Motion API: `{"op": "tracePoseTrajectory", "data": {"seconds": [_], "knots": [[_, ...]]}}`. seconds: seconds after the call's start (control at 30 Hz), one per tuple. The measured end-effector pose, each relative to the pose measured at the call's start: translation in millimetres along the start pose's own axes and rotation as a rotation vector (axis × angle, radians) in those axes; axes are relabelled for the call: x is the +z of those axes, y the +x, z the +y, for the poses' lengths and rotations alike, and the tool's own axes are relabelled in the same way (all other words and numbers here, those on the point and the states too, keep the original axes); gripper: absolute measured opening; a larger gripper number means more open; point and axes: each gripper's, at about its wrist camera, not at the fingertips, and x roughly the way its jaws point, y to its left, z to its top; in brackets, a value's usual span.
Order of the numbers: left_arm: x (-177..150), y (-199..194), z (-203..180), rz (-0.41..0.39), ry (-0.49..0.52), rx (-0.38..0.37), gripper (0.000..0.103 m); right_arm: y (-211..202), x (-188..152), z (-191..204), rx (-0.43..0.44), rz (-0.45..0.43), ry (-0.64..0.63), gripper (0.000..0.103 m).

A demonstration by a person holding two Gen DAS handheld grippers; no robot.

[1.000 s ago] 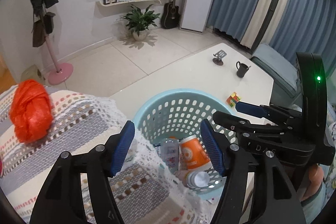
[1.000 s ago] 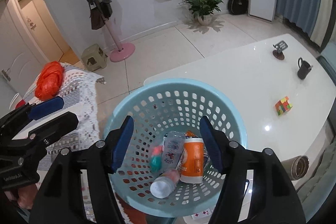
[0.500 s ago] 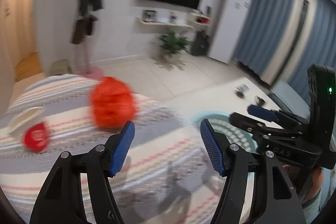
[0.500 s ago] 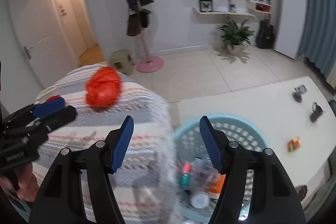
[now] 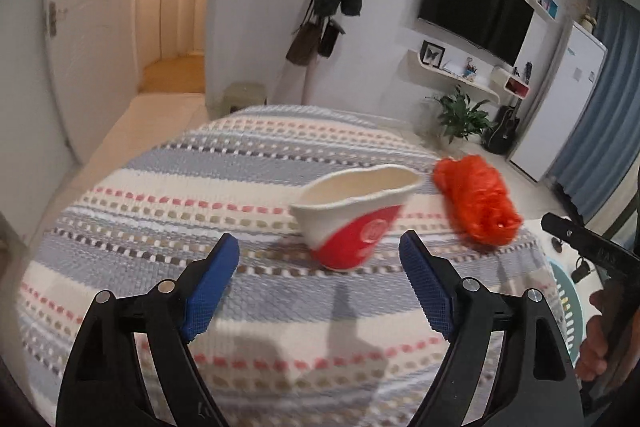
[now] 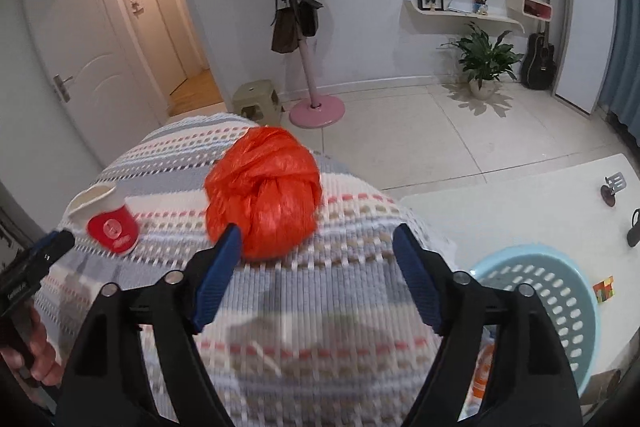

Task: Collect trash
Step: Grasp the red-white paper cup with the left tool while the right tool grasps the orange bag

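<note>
A squashed red-and-white paper cup (image 5: 354,217) lies on the striped cloth (image 5: 200,187), just ahead of my left gripper (image 5: 320,291). That gripper's jaws are opening and nothing sits between them. A knotted orange plastic bag (image 6: 264,193) rests on the same cloth, in front of my right gripper (image 6: 318,277), close to its left pad (image 6: 218,277). The right jaws are opening too, with nothing pressed between them. The bag (image 5: 478,205) shows right of the cup in the left wrist view, and the cup (image 6: 108,223) shows left of the bag in the right wrist view.
A light blue perforated basket (image 6: 560,303) holding bottles stands at the lower right on a white table (image 6: 500,203). On that table are a puzzle cube (image 6: 604,289), a dark mug (image 6: 634,227) and a small stand. Tiled floor, a coat stand (image 6: 316,103) and a stool lie beyond.
Both views have swung left, from the basket to the striped cloth. The cup and the orange bag now lie close ahead, and both grippers' jaws stand wider apart.
</note>
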Motion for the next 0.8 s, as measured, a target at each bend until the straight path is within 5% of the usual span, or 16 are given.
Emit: {"op": "tracePoseTrajectory", "data": {"seconds": [0.47,0.63,0.8], "knots": [[16.8,51.8,2.1,0.038,0.054,-0.087,0.073,65.8,18.1,14.9,-0.003,0.04,0.014,0.081],[16.0,54.9,-7.7,0.044,0.074,-0.102,0.055,75.8,18.9,25.2,-0.008,0.074,-0.03,0.081],[10.4,50.6,-14.8,0.024,0.119,-0.089,0.045,78.9,16.2,36.8,0.006,0.084,-0.076,0.06]]}}
